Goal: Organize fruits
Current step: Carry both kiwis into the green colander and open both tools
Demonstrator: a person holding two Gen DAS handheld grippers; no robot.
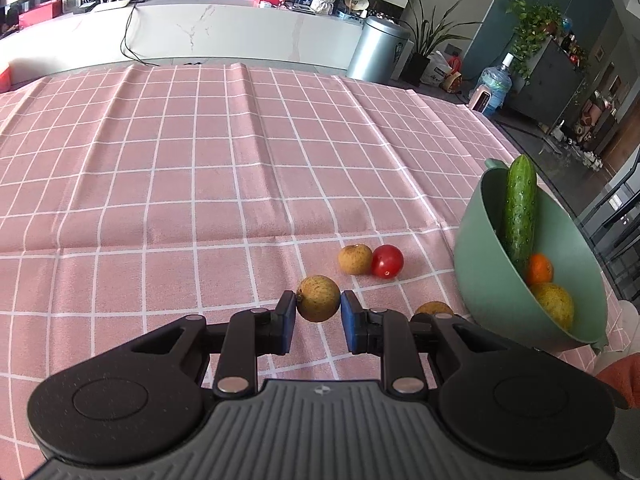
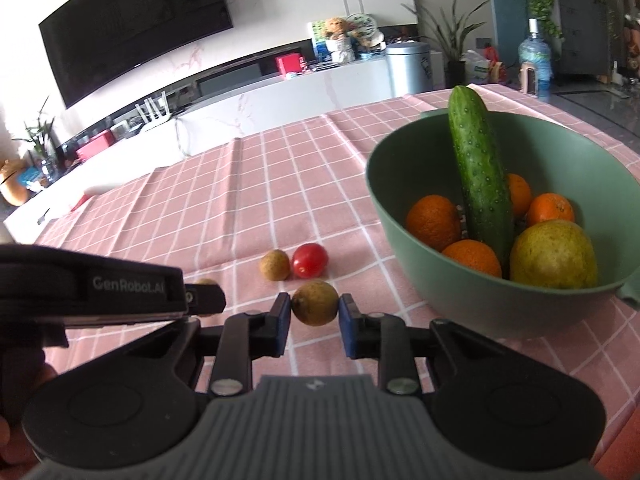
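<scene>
My left gripper [image 1: 318, 307] is shut on a small brown longan [image 1: 318, 298], close above the pink checked tablecloth [image 1: 168, 184]. My right gripper [image 2: 314, 308] is shut on another brown longan [image 2: 314, 302]. A third longan [image 1: 355, 259] lies on the cloth touching a red cherry tomato [image 1: 387, 261]; both also show in the right wrist view, the longan [image 2: 274, 265] and the tomato [image 2: 309, 260]. A green bowl [image 2: 400, 216] to the right holds a cucumber [image 2: 478, 172], several oranges [image 2: 433, 220] and a yellow-green pear [image 2: 554, 254]. It also shows in the left wrist view [image 1: 480, 248].
The left gripper's body [image 2: 92, 292] crosses the left side of the right wrist view. The table's right edge [image 1: 532, 148] runs close behind the bowl. A white counter [image 1: 224, 36], a metal bin [image 1: 378, 50] and plants stand beyond the table.
</scene>
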